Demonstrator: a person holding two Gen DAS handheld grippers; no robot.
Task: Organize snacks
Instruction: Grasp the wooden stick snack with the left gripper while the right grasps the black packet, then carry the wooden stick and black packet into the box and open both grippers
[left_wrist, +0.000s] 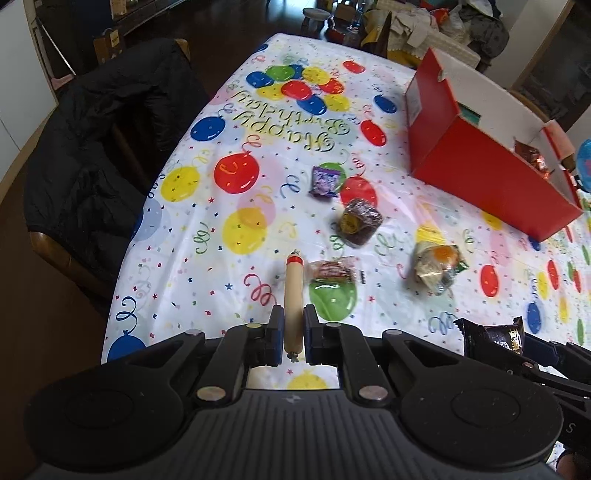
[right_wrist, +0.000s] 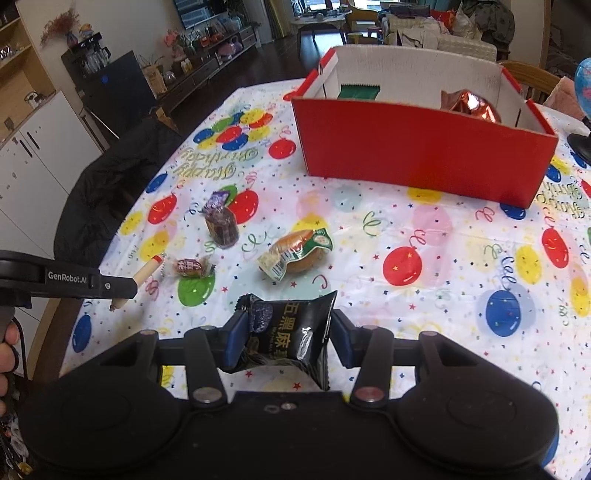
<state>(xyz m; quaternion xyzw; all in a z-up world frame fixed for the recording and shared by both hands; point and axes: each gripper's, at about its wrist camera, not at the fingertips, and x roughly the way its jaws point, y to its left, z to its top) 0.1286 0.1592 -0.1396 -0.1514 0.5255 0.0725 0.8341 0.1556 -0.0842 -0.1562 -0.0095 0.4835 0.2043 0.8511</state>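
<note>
Both grippers are loaded over the near edge of the table (right_wrist: 461, 236): the right gripper (right_wrist: 286, 332) is closed about halfway on a black snack packet (right_wrist: 291, 328), while the left gripper (left_wrist: 293, 328) is pinched nearly shut on a thin sausage stick (left_wrist: 293, 295) near its rear end. Toward the far right corner stands the red box (right_wrist: 424, 155), already holding a few wrapped snacks. Loose mid-table lie a wrapped bun (right_wrist: 295, 251), a dark cake in clear wrap (right_wrist: 221, 227), a small red sweet (right_wrist: 188, 267) and a purple packet (left_wrist: 325, 181). I judge the black packet light, puffy and slippery, best held across its middle; the sausage is firm but smooth, likely to pivot
</note>
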